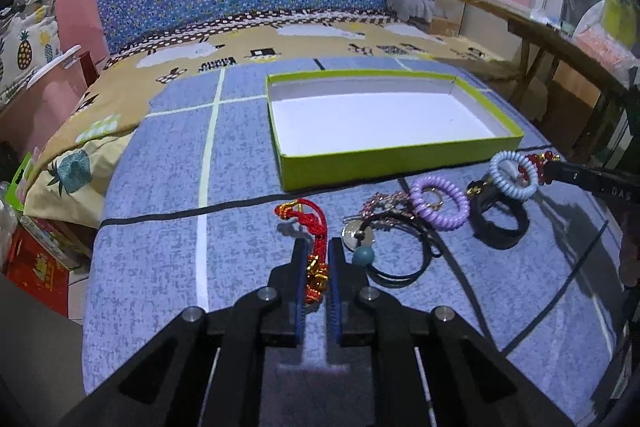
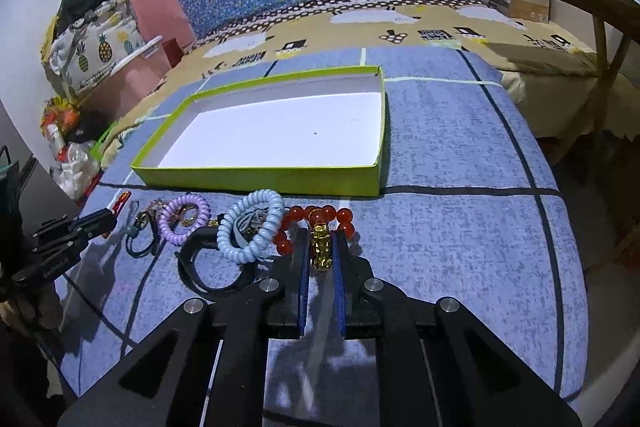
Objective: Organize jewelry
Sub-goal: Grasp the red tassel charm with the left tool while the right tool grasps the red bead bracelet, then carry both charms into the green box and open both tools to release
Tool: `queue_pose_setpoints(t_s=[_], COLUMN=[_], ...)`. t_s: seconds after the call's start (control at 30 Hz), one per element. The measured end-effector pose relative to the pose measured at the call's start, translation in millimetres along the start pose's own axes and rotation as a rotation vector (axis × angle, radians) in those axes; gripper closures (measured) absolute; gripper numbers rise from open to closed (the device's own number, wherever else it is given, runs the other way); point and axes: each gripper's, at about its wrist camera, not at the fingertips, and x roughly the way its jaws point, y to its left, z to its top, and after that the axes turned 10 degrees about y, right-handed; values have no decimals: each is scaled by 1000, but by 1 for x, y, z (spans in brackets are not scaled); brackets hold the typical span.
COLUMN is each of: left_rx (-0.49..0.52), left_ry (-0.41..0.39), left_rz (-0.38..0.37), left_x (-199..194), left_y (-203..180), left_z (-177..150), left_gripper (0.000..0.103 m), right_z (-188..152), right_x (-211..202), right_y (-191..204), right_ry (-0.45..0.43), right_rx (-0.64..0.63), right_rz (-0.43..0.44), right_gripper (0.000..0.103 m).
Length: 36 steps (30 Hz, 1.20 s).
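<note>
1. Gripping comes first — the left gripper [image 1: 317,269] has its jaws narrowed on the red cord charm [image 1: 310,227], and the right gripper [image 2: 322,255] pinches the gold charm of the red bead bracelet [image 2: 316,223]; both pieces lie on the blue cloth [image 1: 160,227] in front of the green box [image 1: 384,115].
2. Next, I judge, each must lift clear of the neighbouring coil bands and carry into the box — still empty.
3. Lettering on the grippers and the far carton is too blurred to read.
</note>
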Motion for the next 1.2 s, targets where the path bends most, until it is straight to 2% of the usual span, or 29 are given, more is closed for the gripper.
queue_pose_setpoints(t_s=[0.23, 0.53, 0.7, 0.9, 1.2], left_rx=[-12, -6, -3, 25, 43], left_ry=[-54, -103, -102, -75, 16], left_rz=[-31, -47, -56, -20, 36], left_x=[-20, -24, -9, 24, 83], left_y=[0, -6, -4, -7, -2], left_z=[6, 41, 68, 104, 144], left_gripper=[93, 93, 93, 93, 93], right_z=[1, 24, 46, 79, 118], right_x=[-22, -30, -21, 10, 60], right_y=[-1, 6, 9, 9, -8], right_ry=[-59, -112, -125, -106, -52], right_rx=[11, -3, -20, -36, -14], right_rz=[-5, 2, 1, -30, -89], right_gripper=[93, 93, 93, 93, 93])
